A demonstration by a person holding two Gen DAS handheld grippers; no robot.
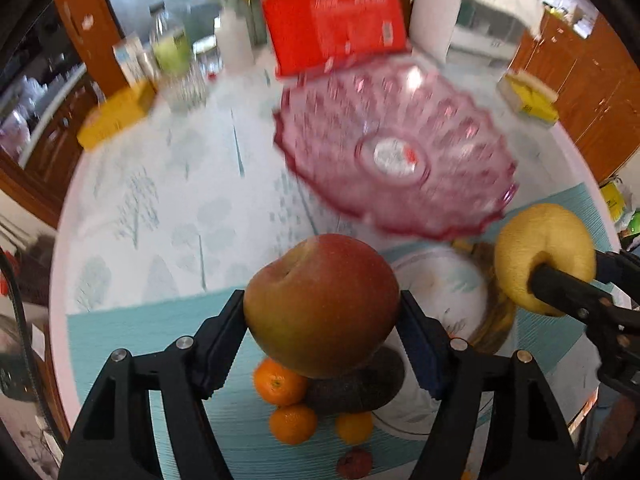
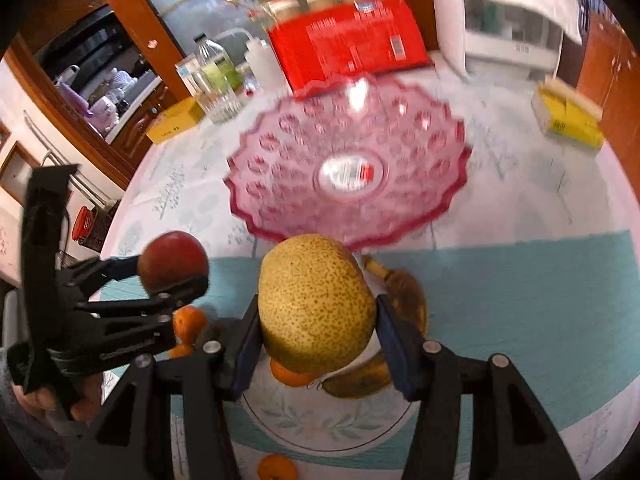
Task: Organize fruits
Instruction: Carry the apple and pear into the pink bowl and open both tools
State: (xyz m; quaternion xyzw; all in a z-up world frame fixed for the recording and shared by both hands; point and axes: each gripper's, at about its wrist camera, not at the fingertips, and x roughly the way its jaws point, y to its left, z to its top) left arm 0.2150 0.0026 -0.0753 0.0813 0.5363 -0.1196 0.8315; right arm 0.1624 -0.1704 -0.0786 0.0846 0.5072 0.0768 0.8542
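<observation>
My left gripper (image 1: 322,320) is shut on a red-green apple (image 1: 320,304), held above the teal mat (image 1: 132,340). My right gripper (image 2: 316,336) is shut on a speckled yellow pear (image 2: 314,304); it also shows in the left wrist view (image 1: 544,256). The apple also shows in the right wrist view (image 2: 173,264). A pink glass fruit bowl (image 1: 396,152) (image 2: 348,168) stands empty ahead of both grippers. Below lie tangerines (image 1: 278,384), an avocado (image 1: 360,388), a brown banana (image 2: 404,296) and a white plate (image 2: 320,420).
A red carton of jars (image 1: 336,28) stands behind the bowl. A yellow box (image 1: 116,116), glass bottles (image 1: 172,60) and a white squeeze bottle (image 1: 236,44) are at the far left. A yellow pack (image 2: 568,116) lies far right. A white appliance (image 2: 500,20) stands behind.
</observation>
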